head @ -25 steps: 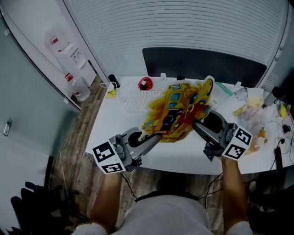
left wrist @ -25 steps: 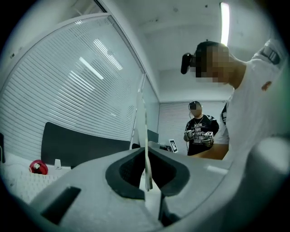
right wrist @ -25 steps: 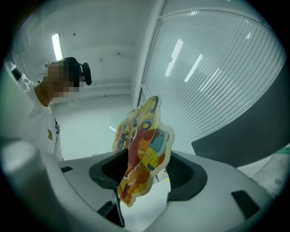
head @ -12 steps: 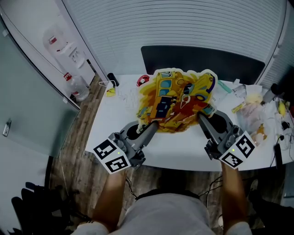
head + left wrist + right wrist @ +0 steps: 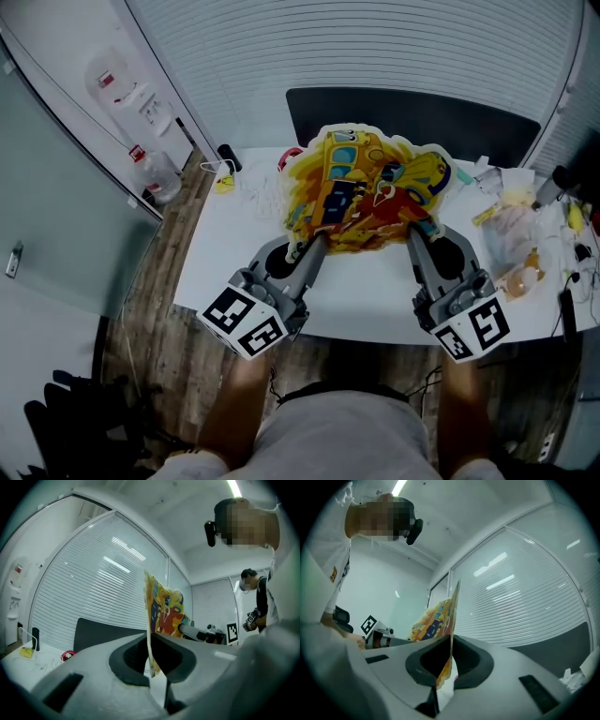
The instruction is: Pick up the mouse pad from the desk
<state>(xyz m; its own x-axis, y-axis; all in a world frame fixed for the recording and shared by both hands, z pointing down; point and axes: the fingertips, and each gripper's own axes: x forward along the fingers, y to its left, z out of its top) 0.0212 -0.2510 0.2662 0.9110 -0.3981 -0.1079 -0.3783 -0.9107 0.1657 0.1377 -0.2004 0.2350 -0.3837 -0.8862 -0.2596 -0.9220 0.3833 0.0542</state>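
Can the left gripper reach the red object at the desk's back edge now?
Probably not: the left gripper is shut on the mouse pad, the right gripper has just closed on it too, and the raised pad stands before the red object.

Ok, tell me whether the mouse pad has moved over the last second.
Yes. The mouse pad has swung up off the desk; its top edge now overlaps the black panel behind it.

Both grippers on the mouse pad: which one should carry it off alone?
Left gripper, probably: its jaws are shut on the mouse pad at its lower edge, with bare desk beside it. The right gripper has just closed on the pad, close to clutter.
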